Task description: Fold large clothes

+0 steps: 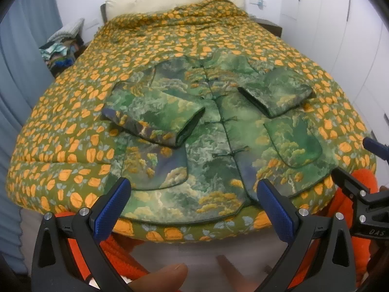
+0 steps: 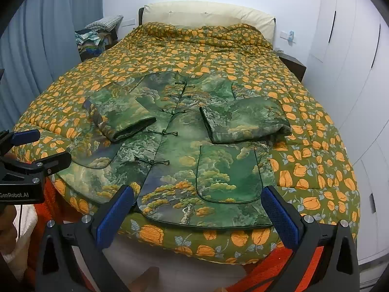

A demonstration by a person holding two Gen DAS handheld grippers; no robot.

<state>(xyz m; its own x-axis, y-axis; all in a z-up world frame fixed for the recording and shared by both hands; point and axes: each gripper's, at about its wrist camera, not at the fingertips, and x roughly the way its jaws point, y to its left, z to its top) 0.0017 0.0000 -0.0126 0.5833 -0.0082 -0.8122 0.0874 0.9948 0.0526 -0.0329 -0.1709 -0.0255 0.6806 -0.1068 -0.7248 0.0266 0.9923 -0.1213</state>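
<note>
A green landscape-print padded jacket (image 1: 214, 131) (image 2: 184, 150) lies front up on the bed, buttoned down the middle. Both sleeves are folded in across the chest: the left sleeve (image 1: 155, 116) (image 2: 121, 116) and the right sleeve (image 1: 279, 92) (image 2: 245, 121). Its hem lies at the bed's near edge. My left gripper (image 1: 194, 209) is open and empty, just short of the hem's left half. My right gripper (image 2: 197, 216) is open and empty, at the hem's right half. Each gripper shows at the edge of the other's view.
The bed carries a green quilt with orange flowers (image 1: 73, 126) (image 2: 316, 160) and a cream headboard (image 2: 209, 12). A pile of clothes (image 2: 94, 41) sits at the far left beside blue curtains (image 2: 48, 36). White wardrobes (image 2: 352, 73) stand at right. An orange garment (image 2: 279, 267) is below the grippers.
</note>
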